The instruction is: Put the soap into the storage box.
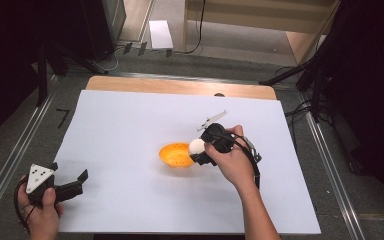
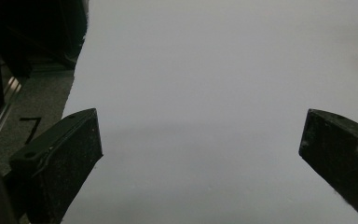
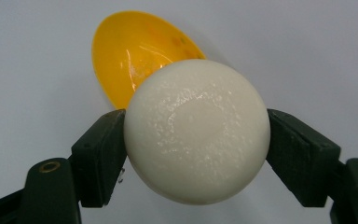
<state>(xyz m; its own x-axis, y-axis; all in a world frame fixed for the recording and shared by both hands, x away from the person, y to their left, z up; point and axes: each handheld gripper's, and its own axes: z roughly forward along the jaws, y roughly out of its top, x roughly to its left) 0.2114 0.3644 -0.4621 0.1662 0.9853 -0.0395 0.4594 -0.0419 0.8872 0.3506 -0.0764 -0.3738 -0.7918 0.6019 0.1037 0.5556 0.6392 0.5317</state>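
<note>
Clamping smooth white round ball, no long axis, in right gripper beside orange plastic bowl; left gripper well apart, jaws spread, empty.

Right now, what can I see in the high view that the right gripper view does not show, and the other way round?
High view: the left hand-held gripper with jaws open near the table's corner, both hands, the whole white sheet, the floor beyond.
Right gripper view: the white ball's grainy, shiny surface, pressed between two black jaws.
Both: the ball held by the right hand-held gripper next to the orange bowl.
</note>
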